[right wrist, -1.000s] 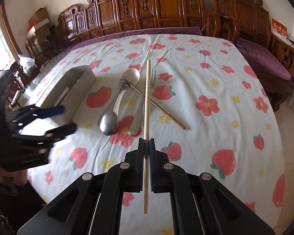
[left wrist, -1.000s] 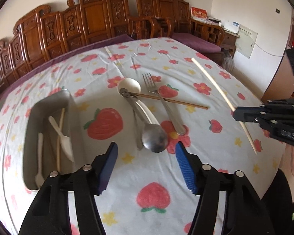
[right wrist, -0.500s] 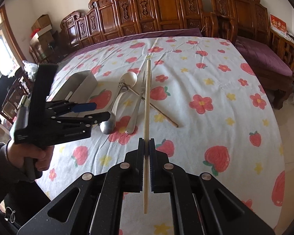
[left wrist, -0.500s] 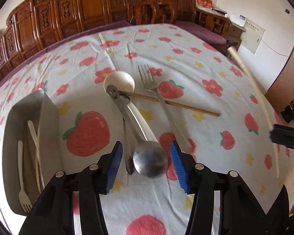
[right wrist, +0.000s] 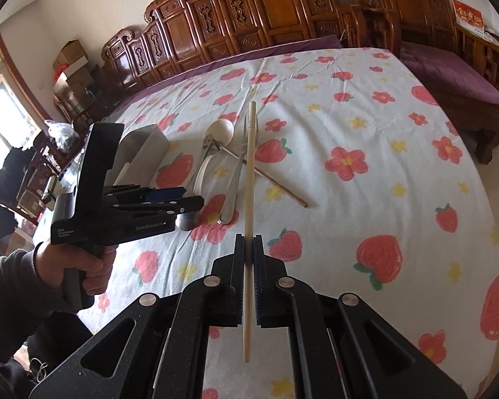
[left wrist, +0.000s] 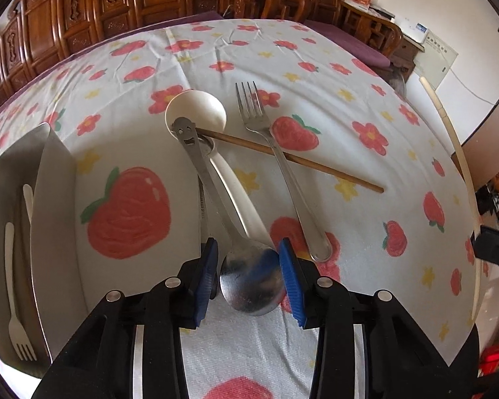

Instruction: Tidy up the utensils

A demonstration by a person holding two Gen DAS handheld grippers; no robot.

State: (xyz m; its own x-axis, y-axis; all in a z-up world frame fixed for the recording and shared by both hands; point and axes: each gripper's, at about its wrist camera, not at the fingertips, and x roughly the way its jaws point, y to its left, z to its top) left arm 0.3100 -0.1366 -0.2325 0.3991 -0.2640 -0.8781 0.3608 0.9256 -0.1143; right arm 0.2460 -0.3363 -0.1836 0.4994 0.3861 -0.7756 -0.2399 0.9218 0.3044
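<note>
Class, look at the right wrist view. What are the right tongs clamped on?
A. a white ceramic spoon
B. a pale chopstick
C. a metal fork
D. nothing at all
B: the right tongs are shut on the pale chopstick, which runs up between the pads, while the metal fork and white ceramic spoon lie on the tablecloth.
</note>
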